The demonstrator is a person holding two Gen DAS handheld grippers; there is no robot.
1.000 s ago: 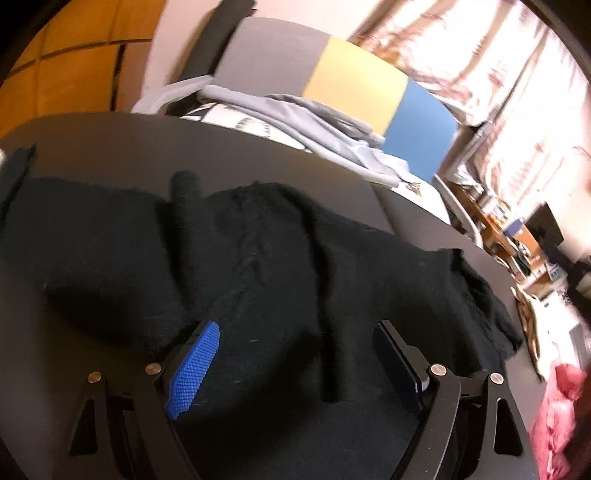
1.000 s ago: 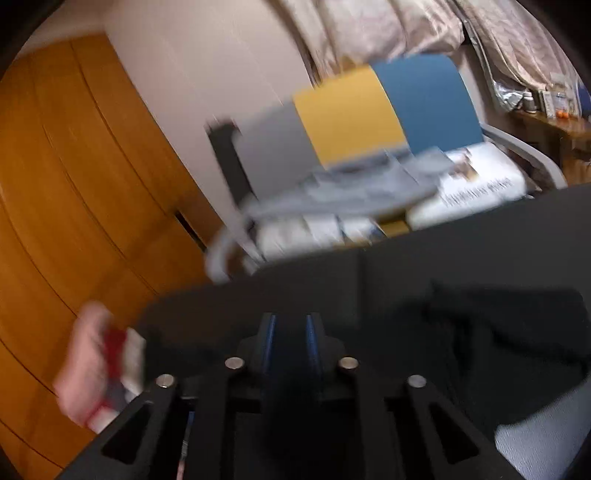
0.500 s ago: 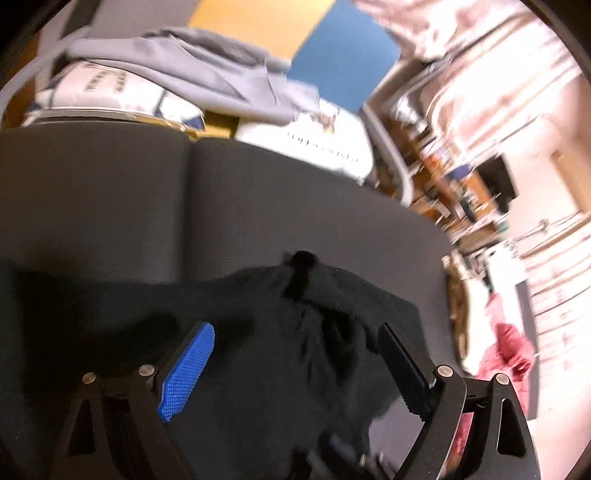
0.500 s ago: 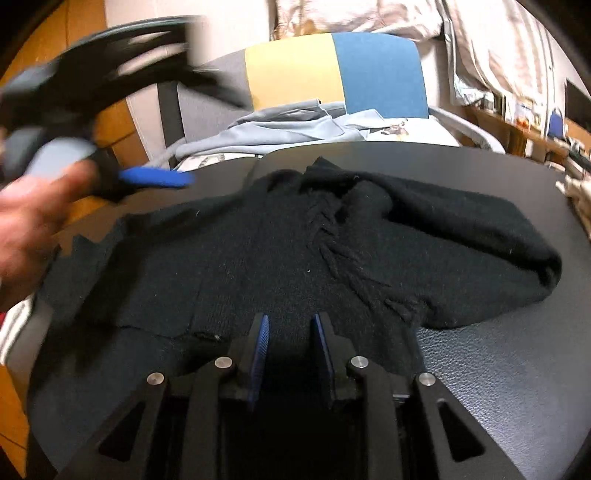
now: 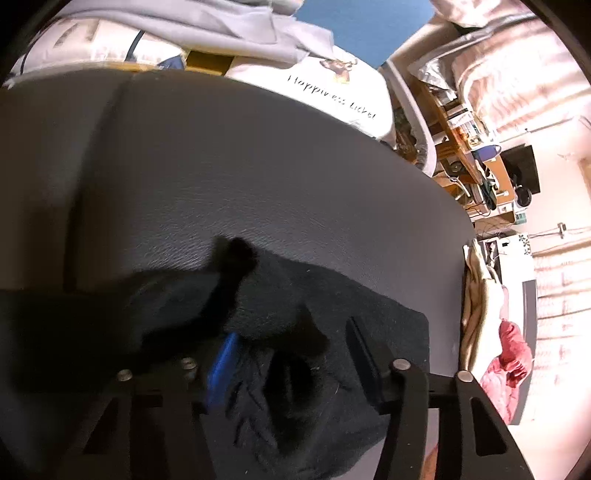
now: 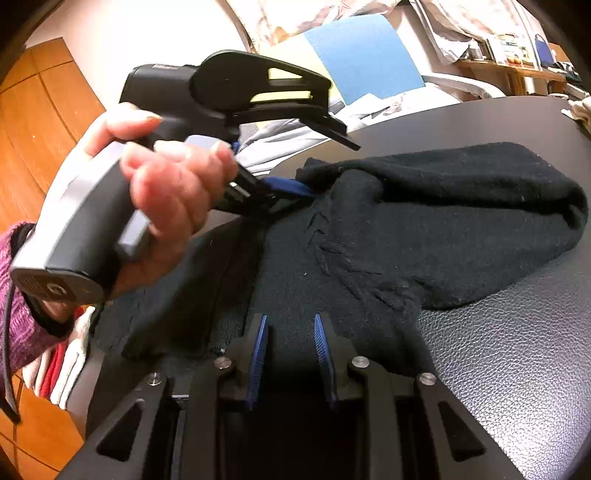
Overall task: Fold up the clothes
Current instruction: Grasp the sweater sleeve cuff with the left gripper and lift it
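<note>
A black knit sweater (image 6: pixel 424 236) lies partly folded on a dark leather-textured table (image 6: pixel 517 350). My right gripper (image 6: pixel 290 354) holds the sweater's near edge between its blue pads, jaws narrowly apart around the cloth. My left gripper (image 5: pixel 291 354) is open, its fingers straddling a raised fold of the same sweater (image 5: pixel 280 314) at its far corner. In the right wrist view the left gripper (image 6: pixel 317 162) reaches in from the left, its lower blue finger under the sweater's edge and its upper finger above it.
A chair with grey, yellow and blue back panels (image 6: pixel 362 55) stands behind the table, piled with grey and white clothes (image 5: pixel 229 26). Red and white clothes (image 5: pixel 506 369) lie beyond the table's right edge. Orange wooden panels (image 6: pixel 48 110) are at left.
My left gripper has moved down onto the sweater's far corner, its fingers now around a raised fold. The right gripper stays on the near edge with the sweater spread before it.
</note>
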